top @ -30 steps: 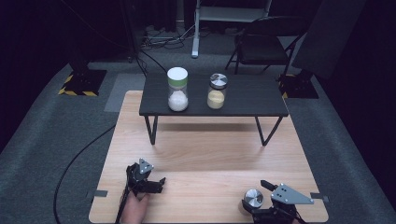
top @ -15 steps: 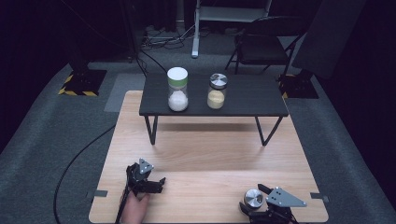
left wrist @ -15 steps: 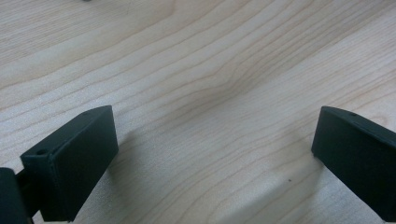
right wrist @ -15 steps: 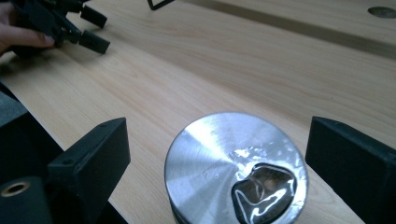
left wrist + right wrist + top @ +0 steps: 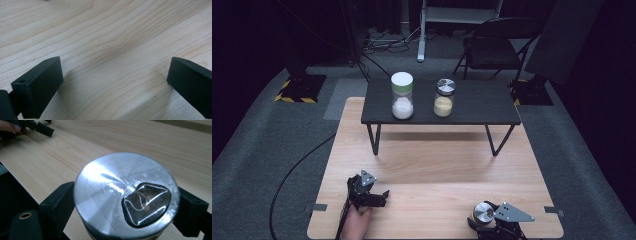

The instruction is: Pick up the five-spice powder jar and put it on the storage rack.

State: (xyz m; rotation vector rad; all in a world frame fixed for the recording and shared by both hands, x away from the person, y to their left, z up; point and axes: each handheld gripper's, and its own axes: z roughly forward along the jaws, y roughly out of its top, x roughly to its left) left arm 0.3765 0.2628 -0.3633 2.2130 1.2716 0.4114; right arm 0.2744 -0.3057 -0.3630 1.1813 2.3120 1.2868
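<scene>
A small jar with a brushed metal lid (image 5: 484,212) stands on the wooden board (image 5: 437,160) near its front right corner. My right gripper (image 5: 480,221) reaches around it from the near side. In the right gripper view the lid (image 5: 112,185) sits between both black jaws, which have just been closing and now touch its sides; the right gripper (image 5: 125,207) is shut on the jar. My left gripper (image 5: 381,196) lies low at the board's front left, held by a hand. Its jaws stand wide apart over bare wood, so the left gripper (image 5: 115,75) is open.
A low black table (image 5: 482,107) spans the far half of the board. On it stand a white-lidded jar of white powder (image 5: 402,97) and a metal-lidded jar of yellowish grains (image 5: 444,97). A folding chair (image 5: 492,45) and cables lie beyond, on grey carpet.
My right gripper has sunk a little toward the board and its jaws have drawn in around the metal-lidded jar. The jar and my left gripper have stayed in place.
</scene>
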